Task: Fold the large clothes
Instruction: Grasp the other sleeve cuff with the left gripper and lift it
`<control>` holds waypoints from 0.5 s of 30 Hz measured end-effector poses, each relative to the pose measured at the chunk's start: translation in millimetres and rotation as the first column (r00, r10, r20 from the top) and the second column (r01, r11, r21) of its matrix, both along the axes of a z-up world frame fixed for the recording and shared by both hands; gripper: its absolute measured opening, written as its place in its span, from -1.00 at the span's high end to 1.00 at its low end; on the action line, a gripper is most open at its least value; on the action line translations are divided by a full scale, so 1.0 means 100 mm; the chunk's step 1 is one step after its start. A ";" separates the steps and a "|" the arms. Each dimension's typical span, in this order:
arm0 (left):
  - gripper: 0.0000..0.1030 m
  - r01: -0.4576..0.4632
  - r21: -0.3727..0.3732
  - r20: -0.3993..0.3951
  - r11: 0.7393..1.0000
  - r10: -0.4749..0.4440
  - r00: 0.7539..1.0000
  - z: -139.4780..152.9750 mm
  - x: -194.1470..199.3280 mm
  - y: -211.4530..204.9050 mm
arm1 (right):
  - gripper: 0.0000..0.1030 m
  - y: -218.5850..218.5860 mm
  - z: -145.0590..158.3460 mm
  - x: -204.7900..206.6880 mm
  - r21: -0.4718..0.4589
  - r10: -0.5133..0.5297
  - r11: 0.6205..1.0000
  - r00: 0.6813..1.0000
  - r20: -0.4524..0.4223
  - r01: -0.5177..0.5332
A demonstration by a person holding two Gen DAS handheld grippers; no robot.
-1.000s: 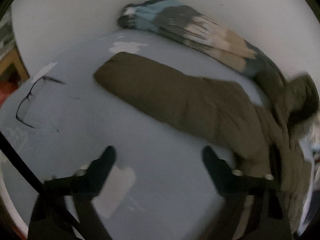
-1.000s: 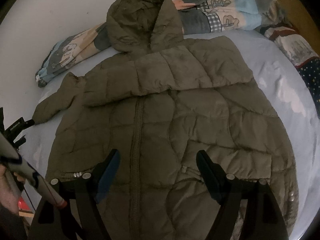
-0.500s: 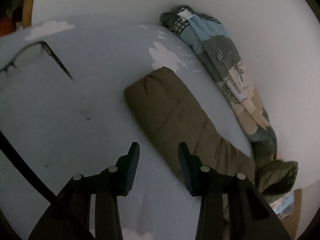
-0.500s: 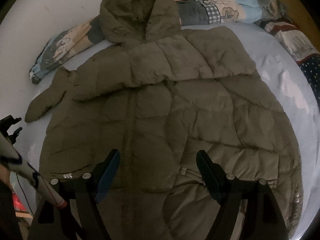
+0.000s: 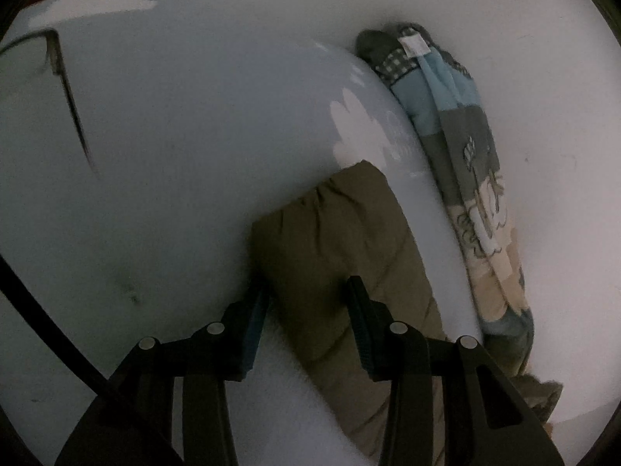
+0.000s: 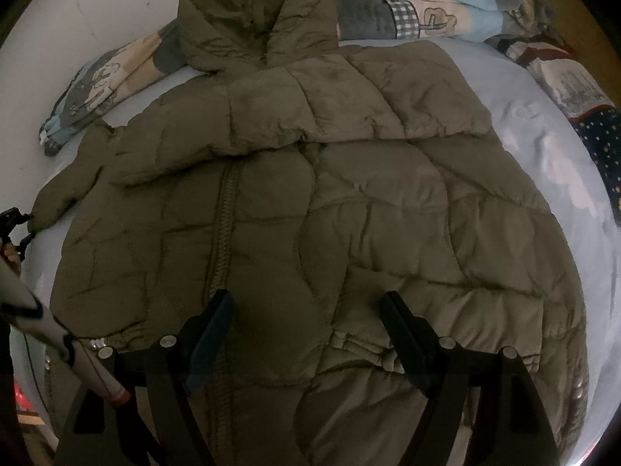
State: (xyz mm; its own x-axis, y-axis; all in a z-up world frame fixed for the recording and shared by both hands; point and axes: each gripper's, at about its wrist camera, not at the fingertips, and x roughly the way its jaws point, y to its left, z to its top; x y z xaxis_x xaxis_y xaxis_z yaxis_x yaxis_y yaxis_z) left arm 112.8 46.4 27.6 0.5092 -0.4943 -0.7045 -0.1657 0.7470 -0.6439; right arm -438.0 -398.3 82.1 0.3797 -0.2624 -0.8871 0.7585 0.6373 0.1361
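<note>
An olive hooded puffer jacket (image 6: 310, 194) lies front up on a pale blue bed sheet (image 5: 174, 155), its hood (image 6: 252, 11) towards the wall. Its left sleeve (image 5: 341, 240) stretches out flat. My left gripper (image 5: 306, 299) hovers over the cuff end of that sleeve, jaws narrowed but apart. One finger stands at the sleeve's edge and the other over the fabric, with no grip showing. Wide open, my right gripper (image 6: 306, 310) hangs over the jacket's lower front beside the zip, with nothing held.
A rolled patterned blanket (image 5: 458, 155) runs along the white wall behind the jacket. More patterned bedding (image 6: 562, 81) lies at the right. A black cable (image 5: 39, 330) crosses the left wrist view's lower left. A white striped handle (image 6: 58, 338) sits at the lower left.
My left gripper swung towards the sleeve end, rolled, and its jaws narrowed; the cuff now lies under its fingertips. The right gripper sank slightly over the jacket, still open.
</note>
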 end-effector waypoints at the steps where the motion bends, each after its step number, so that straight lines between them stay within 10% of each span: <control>1: 0.23 -0.001 0.000 0.004 1.000 0.001 1.000 0.00 0.01 -0.01 | -0.60 0.01 0.00 0.00 -0.003 0.000 1.000 1.000 -0.001 0.000; 6: 0.68 0.016 0.052 0.071 0.999 -0.019 0.997 0.11 -0.03 -0.08 | -0.60 0.00 -0.01 0.00 0.000 -0.007 1.000 1.000 0.007 0.007; 15: 0.73 0.070 0.140 0.226 0.988 -0.101 0.969 0.93 -0.29 -0.31 | -0.60 -0.12 0.09 -0.13 0.012 -0.067 0.998 0.997 0.043 0.066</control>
